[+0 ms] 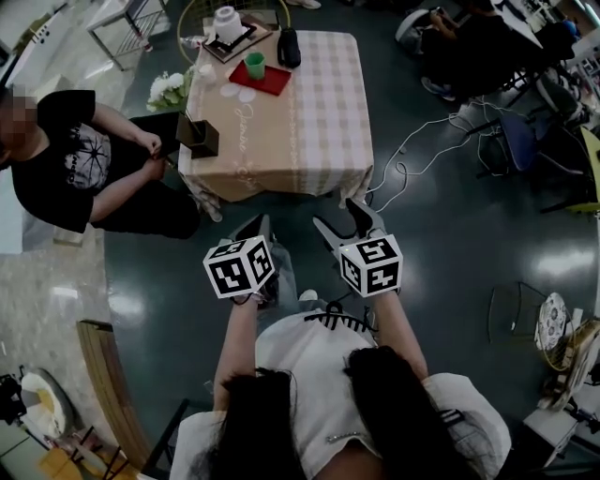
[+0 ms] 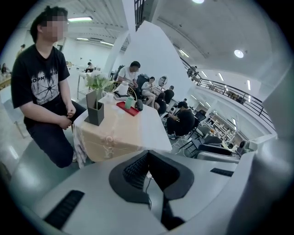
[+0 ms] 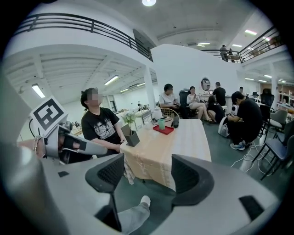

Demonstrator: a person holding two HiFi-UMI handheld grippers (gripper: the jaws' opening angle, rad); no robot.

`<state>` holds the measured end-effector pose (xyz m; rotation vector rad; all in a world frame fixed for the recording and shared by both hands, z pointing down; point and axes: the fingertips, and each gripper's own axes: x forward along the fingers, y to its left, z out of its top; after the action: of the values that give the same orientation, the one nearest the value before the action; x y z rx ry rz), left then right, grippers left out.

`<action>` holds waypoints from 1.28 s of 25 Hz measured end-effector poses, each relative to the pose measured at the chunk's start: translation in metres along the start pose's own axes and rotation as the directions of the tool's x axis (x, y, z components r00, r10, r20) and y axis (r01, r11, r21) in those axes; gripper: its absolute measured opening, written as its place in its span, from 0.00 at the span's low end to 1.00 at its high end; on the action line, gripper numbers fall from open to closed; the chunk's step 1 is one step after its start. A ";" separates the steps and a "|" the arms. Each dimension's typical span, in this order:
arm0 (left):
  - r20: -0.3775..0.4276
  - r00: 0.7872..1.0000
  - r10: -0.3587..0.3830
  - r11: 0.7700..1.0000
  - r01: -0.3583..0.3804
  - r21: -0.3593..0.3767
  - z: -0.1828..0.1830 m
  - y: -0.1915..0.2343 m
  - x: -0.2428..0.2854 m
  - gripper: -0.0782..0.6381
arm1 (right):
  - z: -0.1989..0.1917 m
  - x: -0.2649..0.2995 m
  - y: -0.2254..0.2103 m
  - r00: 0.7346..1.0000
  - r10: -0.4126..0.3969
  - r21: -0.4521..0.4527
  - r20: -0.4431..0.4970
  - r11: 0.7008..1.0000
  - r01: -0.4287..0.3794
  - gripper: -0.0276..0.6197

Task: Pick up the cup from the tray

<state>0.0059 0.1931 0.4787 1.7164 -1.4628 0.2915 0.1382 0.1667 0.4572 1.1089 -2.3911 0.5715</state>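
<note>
The green cup [image 1: 254,65] stands upright on a red tray [image 1: 274,81] near the far left corner of the cloth-covered table [image 1: 309,122]. Both grippers hover over the floor well short of the table's near edge, pointing toward it. My left gripper [image 1: 253,227] has its jaws closed together with nothing between them; in the left gripper view [image 2: 147,155] the cup [image 2: 129,102] and tray [image 2: 125,108] are small and distant. My right gripper [image 1: 335,214] stands open and empty, and the right gripper view [image 3: 147,167] shows the cup [image 3: 161,124] on the tray [image 3: 164,130] far ahead.
A person in a black T-shirt [image 1: 66,155] sits at the table's left side. On the table are a dark holder [image 1: 198,137], white flowers [image 1: 169,89], a white jar on a wooden tray [image 1: 227,23] and a black object [image 1: 289,47]. Cables [image 1: 422,141] lie on the floor at right.
</note>
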 end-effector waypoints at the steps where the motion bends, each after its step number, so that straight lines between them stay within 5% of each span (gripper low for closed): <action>1: -0.003 1.000 -0.002 1.000 0.002 0.000 0.008 0.004 0.008 0.12 | 0.005 0.010 -0.003 1.000 0.000 -0.005 -0.007 1.000 0.000 0.52; 19: -0.068 0.998 0.000 1.000 0.000 0.012 0.166 0.082 0.116 0.12 | 0.121 0.181 -0.037 0.998 -0.013 0.004 -0.058 1.000 0.013 0.55; 32: -0.085 0.996 0.000 1.000 0.003 0.031 0.238 0.115 0.165 0.12 | 0.199 0.282 -0.054 0.999 -0.019 -0.041 -0.049 0.999 0.017 0.56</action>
<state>-0.1280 -0.0876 0.4894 1.7087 -1.4018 0.3835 -0.0256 -0.1414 0.4587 1.0851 -2.3376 0.5363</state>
